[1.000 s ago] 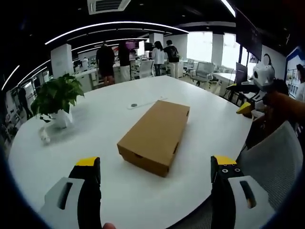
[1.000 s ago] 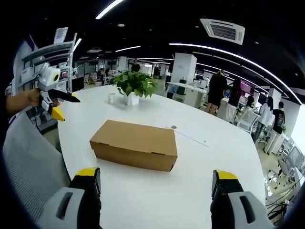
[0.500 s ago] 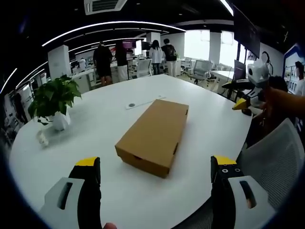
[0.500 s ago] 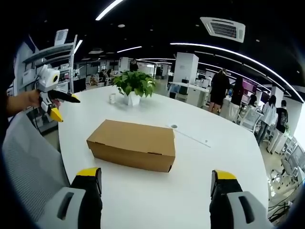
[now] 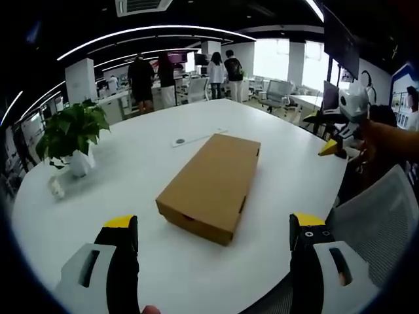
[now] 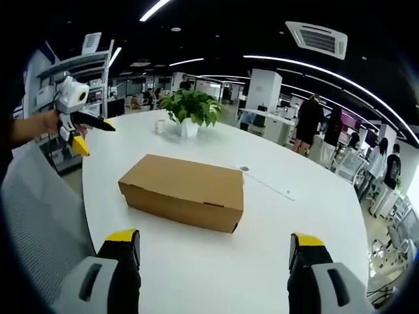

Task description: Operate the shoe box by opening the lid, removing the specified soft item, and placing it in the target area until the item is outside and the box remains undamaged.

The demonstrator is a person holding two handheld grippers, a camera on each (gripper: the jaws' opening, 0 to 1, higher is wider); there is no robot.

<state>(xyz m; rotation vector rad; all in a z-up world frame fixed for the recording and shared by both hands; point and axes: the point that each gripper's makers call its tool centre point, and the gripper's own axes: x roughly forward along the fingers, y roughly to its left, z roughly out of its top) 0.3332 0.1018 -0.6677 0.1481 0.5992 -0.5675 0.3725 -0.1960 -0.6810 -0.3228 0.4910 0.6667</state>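
Box (image 5: 211,185), brown cardboard, lid shut, flat on the white bench (image 5: 131,163), near the close edge and ahead of both grippers, touched by neither. In the right gripper view, same box (image 6: 183,190) seen long side on, bench (image 6: 294,229) stretching behind it.

Grey mesh chair (image 5: 376,226) tucked at the bench edge, to the right in the left gripper view, at the left (image 6: 39,222) in the right gripper view.

Potted plant (image 5: 71,134) in a white pot, well apart from the box, toward the far side; also (image 6: 191,108) beyond the box in the right gripper view. Small white cup (image 6: 160,126) just beside the plant.

Left gripper (image 5: 215,239) low over the near edge, fingers (image 5: 121,245) wide apart, nothing between them; also seen held up in a hand at the left of the right gripper view (image 6: 82,131). Right gripper (image 6: 215,241) likewise, fingers (image 6: 304,252) spread and empty; seen at the right of the left gripper view (image 5: 337,140), off the bench edge.

Thin white strip (image 5: 196,137) and small round disc (image 5: 180,140) on the bench beyond the box.
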